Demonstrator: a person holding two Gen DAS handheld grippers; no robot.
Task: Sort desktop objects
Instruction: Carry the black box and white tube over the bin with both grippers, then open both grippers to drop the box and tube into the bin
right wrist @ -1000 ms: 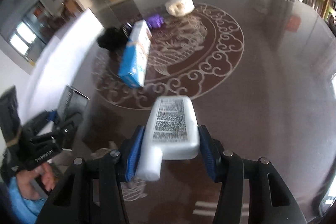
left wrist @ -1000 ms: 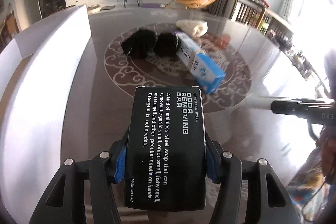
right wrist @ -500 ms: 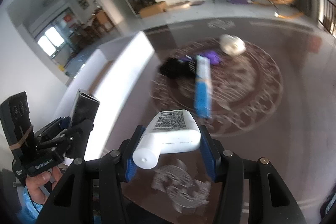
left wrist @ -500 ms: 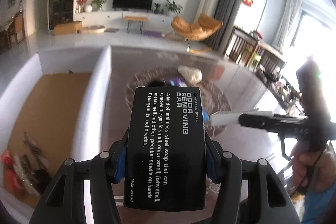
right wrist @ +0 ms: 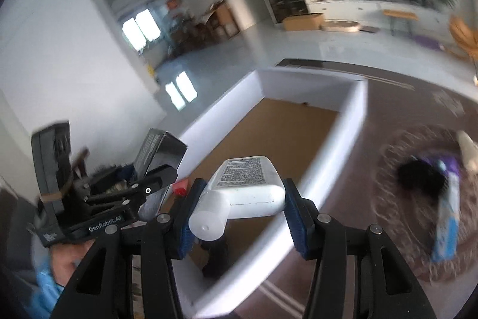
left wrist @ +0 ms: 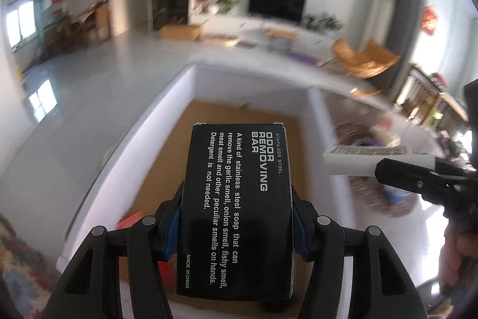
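My left gripper (left wrist: pixel 236 223) is shut on a black box (left wrist: pixel 236 199) printed "odor removing bar", held above the brown floor of a white-walled box (left wrist: pixel 325 139). My right gripper (right wrist: pixel 240 214) is shut on a white squeeze tube (right wrist: pixel 248 187), cap toward the camera, hanging over the same white-walled box (right wrist: pixel 352 121). In the left wrist view the white tube (left wrist: pixel 370 159) and the right gripper (left wrist: pixel 418 184) show at the right. In the right wrist view the left gripper (right wrist: pixel 149 184) with the black box (right wrist: pixel 159 151) sits at the left, held by a hand (right wrist: pixel 68 259).
Red items (left wrist: pixel 131 221) lie on the box floor near its close end. On the dark patterned table (right wrist: pixel 403 229) to the right lie a blue-and-white carton (right wrist: pixel 446 217), a black bundle (right wrist: pixel 421 178), a purple item (right wrist: pixel 451 166) and a pale pouch (right wrist: pixel 467 145).
Both grippers have swung left and upward from over the patterned table to over the white-walled box, each still carrying its object. The table items have slid to the right of view.
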